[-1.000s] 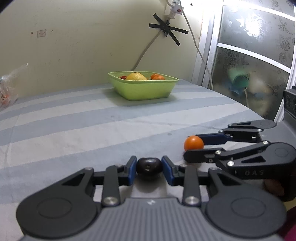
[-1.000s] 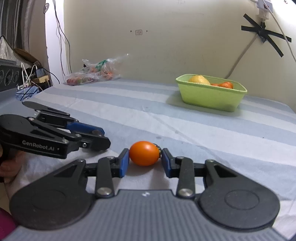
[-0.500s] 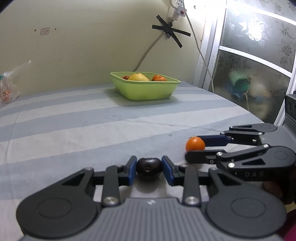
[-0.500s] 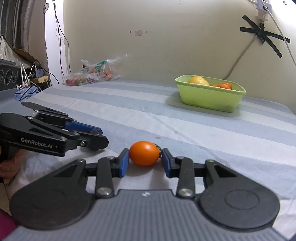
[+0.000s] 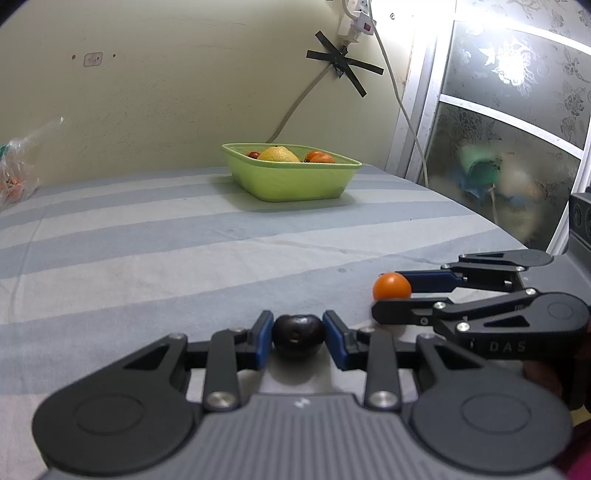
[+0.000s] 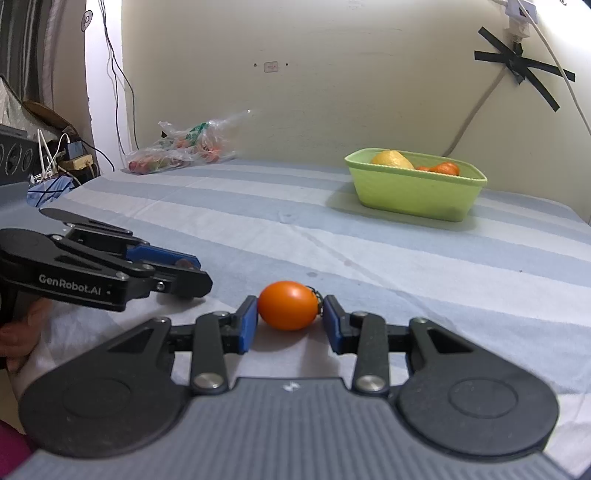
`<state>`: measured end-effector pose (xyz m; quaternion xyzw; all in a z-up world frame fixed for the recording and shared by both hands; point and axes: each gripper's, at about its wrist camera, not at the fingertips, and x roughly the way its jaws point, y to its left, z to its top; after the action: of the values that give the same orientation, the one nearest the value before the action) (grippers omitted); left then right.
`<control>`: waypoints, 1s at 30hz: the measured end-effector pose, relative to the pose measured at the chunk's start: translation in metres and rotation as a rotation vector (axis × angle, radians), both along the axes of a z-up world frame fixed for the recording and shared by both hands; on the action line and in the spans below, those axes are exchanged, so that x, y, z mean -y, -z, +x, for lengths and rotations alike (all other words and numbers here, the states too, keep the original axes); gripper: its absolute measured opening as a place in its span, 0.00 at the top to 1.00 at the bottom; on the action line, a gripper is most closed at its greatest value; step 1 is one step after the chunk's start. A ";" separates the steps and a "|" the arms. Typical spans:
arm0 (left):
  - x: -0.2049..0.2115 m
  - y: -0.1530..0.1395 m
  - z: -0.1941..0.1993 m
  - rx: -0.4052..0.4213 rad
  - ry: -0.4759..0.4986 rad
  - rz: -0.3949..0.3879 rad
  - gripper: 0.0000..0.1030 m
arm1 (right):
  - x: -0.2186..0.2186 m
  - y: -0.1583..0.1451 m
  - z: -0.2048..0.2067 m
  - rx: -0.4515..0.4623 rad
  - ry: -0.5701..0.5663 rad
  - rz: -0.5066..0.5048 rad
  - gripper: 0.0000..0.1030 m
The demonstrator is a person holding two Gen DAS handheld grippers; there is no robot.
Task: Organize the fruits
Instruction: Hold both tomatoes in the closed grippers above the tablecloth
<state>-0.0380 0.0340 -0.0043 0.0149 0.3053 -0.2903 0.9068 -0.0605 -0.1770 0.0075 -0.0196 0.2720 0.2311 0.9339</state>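
Note:
A dark, nearly black round fruit (image 5: 298, 334) sits between the blue pads of my left gripper (image 5: 298, 339), which is shut on it low over the striped cloth. My right gripper (image 6: 289, 318) is shut on a small orange tomato (image 6: 289, 305), its stem end against the right pad. Each gripper shows in the other's view: the right gripper (image 5: 391, 300) with the tomato (image 5: 392, 286) at the right, the left gripper (image 6: 192, 275) at the left. The green tub (image 5: 291, 181) far across the bed holds a yellow fruit (image 5: 277, 154) and orange ones.
A striped grey-and-white sheet (image 6: 424, 266) covers the surface. A clear plastic bag of produce (image 6: 181, 147) lies at the far left by the wall. Cables and a socket hang on the wall (image 5: 347, 29). A frosted glass door (image 5: 498, 147) stands to the right.

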 end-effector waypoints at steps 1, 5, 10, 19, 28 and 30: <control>0.000 0.000 0.000 0.000 0.000 0.000 0.71 | 0.000 0.000 0.000 0.000 0.000 0.001 0.61; 0.000 0.000 0.000 0.000 0.000 0.000 0.71 | 0.000 0.000 0.000 0.000 0.000 0.000 0.61; 0.000 0.000 0.000 0.000 0.000 0.000 0.71 | 0.001 0.000 0.000 0.000 0.001 0.005 0.61; -0.001 0.000 0.000 0.001 -0.004 -0.001 0.70 | 0.003 0.000 0.000 0.007 0.006 0.017 0.61; 0.000 0.000 -0.002 0.001 -0.010 -0.002 0.70 | 0.004 0.000 -0.002 0.007 0.011 0.027 0.61; 0.000 0.000 -0.001 0.001 -0.010 -0.003 0.70 | 0.004 0.000 -0.002 0.006 0.013 0.028 0.61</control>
<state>-0.0395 0.0343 -0.0044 0.0123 0.3045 -0.2862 0.9084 -0.0623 -0.1810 0.0078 -0.0057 0.2659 0.2288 0.9364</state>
